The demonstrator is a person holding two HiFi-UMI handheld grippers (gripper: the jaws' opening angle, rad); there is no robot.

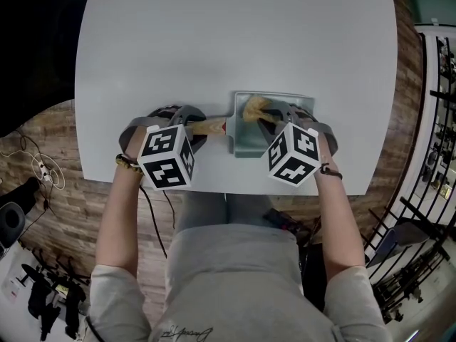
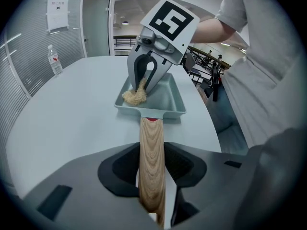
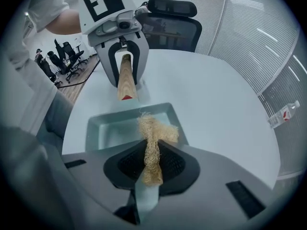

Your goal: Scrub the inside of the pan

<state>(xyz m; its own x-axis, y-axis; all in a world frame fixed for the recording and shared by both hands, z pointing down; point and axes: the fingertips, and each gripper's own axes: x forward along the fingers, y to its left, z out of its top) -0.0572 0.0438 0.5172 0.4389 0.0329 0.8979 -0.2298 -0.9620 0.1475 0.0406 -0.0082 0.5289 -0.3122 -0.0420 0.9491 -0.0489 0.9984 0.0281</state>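
Near your edge of the pale tabletop (image 1: 235, 41), a little right of centre, sits the rectangular grey-green pan (image 1: 239, 147), flat on the surface with its wooden handle (image 2: 152, 143) pointing toward your left. Your left tongs (image 2: 153, 169) are clamped on that handle, one pad pressed to each side of the wood. Your right tongs (image 3: 152, 169) pinch a strand of the tan fibre scrubber (image 3: 156, 131). Its loose wad hangs below the tips, inside the pan. From the left gripper view the wad sits low in the corner next to the handle and seems to touch the pan's floor.

From the head view, the marker cube and body of the right tongs cover the pan's right side, and the left cube hides the grip end of the handle.

A clear water bottle (image 2: 55, 60) stands upright far off on the tabletop, well apart from the pan. A black office chair (image 3: 172, 20) is drawn up at the far side of the tabletop, beyond the left tongs. Beneath you, white cables (image 1: 44, 171) lie coiled on the wood-pattern floor (image 1: 64, 212) at your left, and a dark metal rack (image 1: 436, 120) stands at your right.
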